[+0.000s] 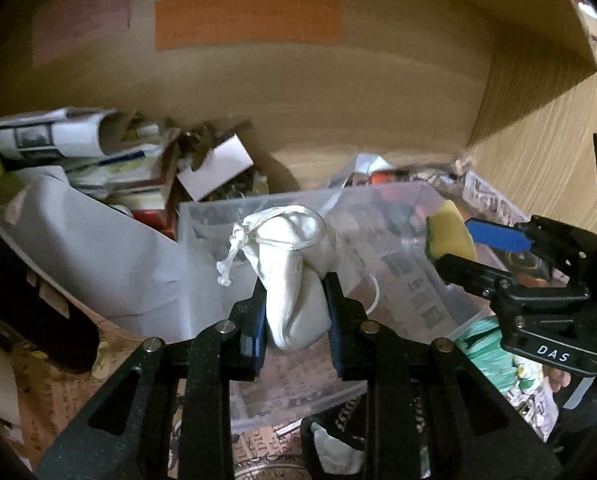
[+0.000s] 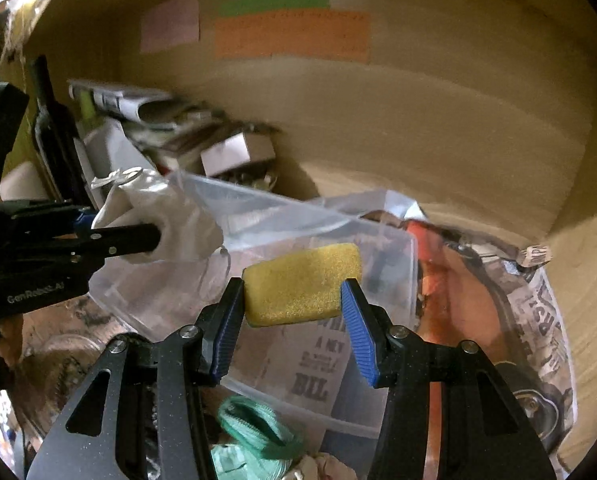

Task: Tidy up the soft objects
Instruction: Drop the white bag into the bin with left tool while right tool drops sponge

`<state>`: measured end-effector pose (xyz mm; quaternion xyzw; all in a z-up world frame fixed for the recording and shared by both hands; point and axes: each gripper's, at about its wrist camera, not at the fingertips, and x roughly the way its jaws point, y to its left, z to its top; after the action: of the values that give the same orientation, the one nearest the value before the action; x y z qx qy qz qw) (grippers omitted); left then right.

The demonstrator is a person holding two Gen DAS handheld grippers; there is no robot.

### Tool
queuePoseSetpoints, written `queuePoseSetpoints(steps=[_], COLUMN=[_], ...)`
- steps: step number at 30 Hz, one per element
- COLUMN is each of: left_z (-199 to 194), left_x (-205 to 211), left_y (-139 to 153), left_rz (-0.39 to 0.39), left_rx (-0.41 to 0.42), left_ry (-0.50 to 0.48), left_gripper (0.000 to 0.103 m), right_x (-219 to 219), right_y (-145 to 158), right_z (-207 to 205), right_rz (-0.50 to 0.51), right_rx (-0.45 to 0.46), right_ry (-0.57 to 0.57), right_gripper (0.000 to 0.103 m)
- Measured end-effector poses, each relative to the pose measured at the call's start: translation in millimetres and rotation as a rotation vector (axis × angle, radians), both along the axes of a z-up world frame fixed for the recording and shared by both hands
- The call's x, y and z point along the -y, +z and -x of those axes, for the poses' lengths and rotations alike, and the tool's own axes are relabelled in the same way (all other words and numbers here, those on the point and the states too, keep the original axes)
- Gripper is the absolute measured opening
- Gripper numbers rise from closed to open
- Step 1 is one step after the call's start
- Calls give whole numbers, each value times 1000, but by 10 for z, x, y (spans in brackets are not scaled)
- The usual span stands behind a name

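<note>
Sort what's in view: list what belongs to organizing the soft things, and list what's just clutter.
Job: white pouch in left gripper; yellow sponge in right gripper; clear bin; green cloth.

Clutter: papers; white sheet; newspaper; notes.

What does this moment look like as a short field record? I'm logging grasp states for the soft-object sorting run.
left gripper: jaws shut on white drawstring pouch, held above the bin
right gripper: jaws shut on yellow sponge, held above the bin
clear plastic bin: below both grippers, newsprint showing through it
green fabric item: lying by the bin's near wall
surroundings: cardboard box wall with orange label and green label; paper clutter at left
</note>
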<state>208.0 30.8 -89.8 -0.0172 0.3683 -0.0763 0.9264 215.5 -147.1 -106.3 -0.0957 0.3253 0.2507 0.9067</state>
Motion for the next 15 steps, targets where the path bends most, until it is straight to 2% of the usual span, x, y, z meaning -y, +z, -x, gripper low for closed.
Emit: queuePoseSetpoints(steps=[8,11,15], left_z=[-132,-105,33], left_x=[52,30,-11], left_y=[-136,-118,29], left_rz=[-22,-16,-13], left_rx=[-69,-64,-12], left_ry=[-16,-10,5], left_gripper=[27,36,49], right_x=[-49,-31,25], right_y=[-138,-121,-6], right_z=[-130,-121,-25], right_rz=[22,14,1], right_rx=[-80,-81,-30], right_ry=[6,-1,-11], right_gripper=[50,56,63])
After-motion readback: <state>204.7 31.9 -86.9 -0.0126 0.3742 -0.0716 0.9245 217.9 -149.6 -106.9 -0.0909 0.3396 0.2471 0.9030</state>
